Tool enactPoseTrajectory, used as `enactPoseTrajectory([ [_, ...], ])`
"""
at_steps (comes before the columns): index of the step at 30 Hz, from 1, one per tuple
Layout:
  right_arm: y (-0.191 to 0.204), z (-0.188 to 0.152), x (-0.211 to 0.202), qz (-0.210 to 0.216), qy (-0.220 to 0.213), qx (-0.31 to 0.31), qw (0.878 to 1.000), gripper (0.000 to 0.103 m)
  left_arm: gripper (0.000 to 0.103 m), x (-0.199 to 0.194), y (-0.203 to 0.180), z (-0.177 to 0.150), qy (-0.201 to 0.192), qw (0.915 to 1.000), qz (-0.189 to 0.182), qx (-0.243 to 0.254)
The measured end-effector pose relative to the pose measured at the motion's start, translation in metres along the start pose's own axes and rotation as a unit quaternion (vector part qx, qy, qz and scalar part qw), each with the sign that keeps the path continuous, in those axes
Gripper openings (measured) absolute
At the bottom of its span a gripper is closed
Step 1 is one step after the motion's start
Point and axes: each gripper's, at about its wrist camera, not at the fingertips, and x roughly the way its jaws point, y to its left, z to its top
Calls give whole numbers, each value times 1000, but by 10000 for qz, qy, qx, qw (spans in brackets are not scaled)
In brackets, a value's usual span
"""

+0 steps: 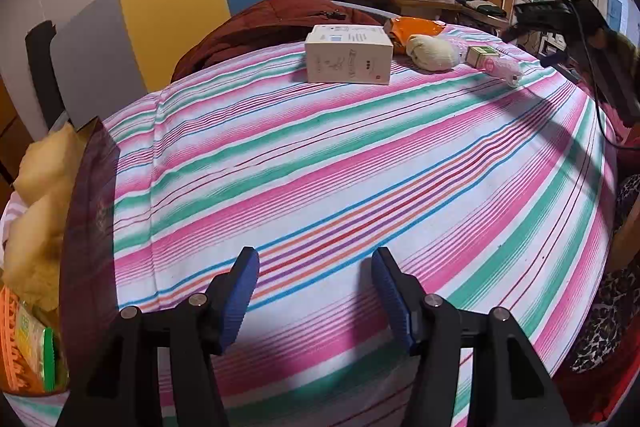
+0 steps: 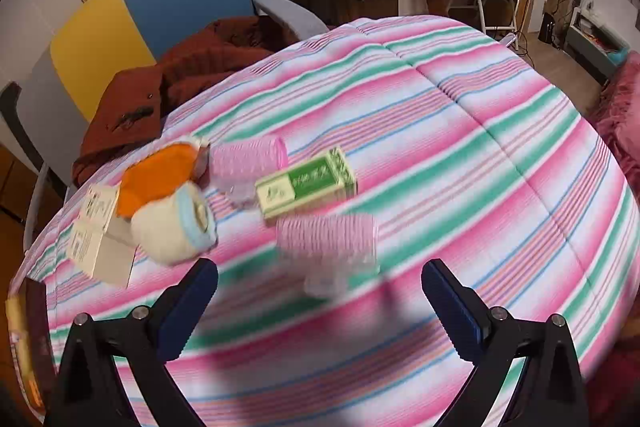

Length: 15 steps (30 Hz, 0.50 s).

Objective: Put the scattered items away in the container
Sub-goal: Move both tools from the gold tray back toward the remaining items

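1. The nearer pink hair roller lies on its side on the striped bed cover, low in the middle of the right wrist view, just ahead of the right gripper. It looks light, hollow and springy, with a clear plastic piece at its near end; a light squeeze across the ribbed barrel should do, since a hard one would likely crush it.
2. A second pink roller sits above it, touching the green carton. The carton looks stiff and light, best taken across its narrow sides.
3. To the left lie a soft cream sock roll, an orange packet and a white box, close together.
4. The right gripper stands wide open with nothing in it.
5. The left gripper is partly open and empty over bare cover.
6. The dark container is at the left edge of the left wrist view, already holding yellowish items.
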Motion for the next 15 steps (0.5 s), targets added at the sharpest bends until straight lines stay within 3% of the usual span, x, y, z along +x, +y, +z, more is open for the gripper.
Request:
enactPoseTrajectory([
  [8,9,28,23,91,-3,-203,9998,103,59,6,-11,12,-17,9998,-145,99],
  [12,30,27,23,539,-7,-645,9965,103,59,9,-10,37,-142,9997,-140,113],
  [15,55,20,12,885,-138,-1187,9889,103,59,14,-5,74,-291,9993,-224,32],
])
